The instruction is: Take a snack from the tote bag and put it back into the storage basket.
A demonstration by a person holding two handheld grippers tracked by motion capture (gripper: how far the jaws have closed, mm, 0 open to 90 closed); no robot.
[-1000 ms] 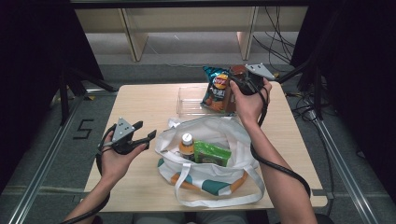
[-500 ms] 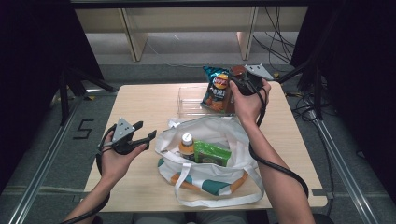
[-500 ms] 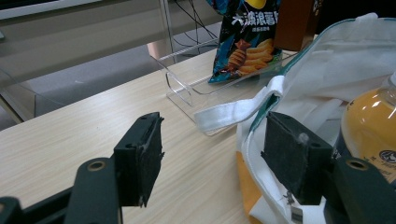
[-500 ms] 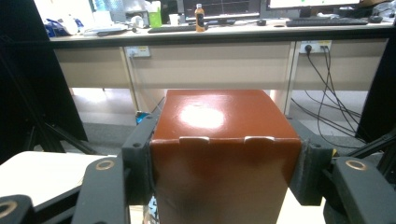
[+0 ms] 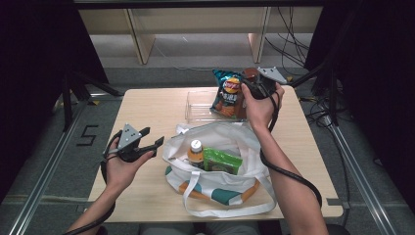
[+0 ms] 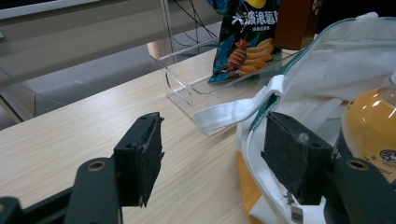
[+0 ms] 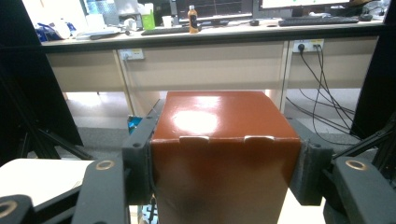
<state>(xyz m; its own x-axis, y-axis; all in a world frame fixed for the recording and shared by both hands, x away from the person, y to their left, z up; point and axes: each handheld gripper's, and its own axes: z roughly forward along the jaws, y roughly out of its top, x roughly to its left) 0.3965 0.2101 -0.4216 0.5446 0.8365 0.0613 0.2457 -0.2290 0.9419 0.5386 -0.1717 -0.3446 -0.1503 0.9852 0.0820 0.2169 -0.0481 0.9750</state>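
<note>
From the high view, we judge the risk to be a knock: the right gripper carries a brown carton just beside the chip bag standing in the clear tray at the bench's far side.

The left gripper view shows its jaws apart and empty (one nearly brushing the tote bag), so a snag is possible.

In the right gripper view the jaws clamp the carton's glossy sides, where we think it could slip.
</note>
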